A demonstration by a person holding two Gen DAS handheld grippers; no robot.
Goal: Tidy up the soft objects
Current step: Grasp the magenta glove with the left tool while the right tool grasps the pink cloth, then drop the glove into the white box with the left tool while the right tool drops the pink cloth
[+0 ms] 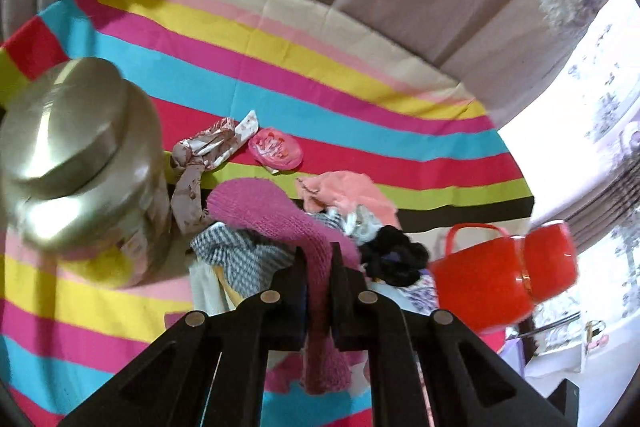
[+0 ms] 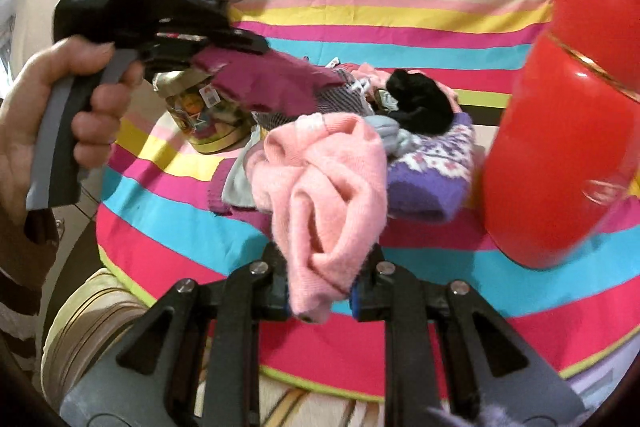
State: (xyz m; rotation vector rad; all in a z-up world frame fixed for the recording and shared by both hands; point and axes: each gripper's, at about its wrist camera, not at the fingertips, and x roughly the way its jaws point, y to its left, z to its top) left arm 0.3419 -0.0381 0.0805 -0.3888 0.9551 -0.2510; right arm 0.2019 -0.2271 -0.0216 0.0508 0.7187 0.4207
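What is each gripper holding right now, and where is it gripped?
The left gripper is shut on the magenta knit sock, pinched partway along its length. The right gripper clamps the bunched pink knit cloth near its lower end.

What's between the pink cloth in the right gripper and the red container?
Nothing visible. The right gripper is shut on the pink cloth; the red container stands to its right in the right wrist view, with only bare striped cloth between them. The purple patterned knit lies further back beside the container, off that line.
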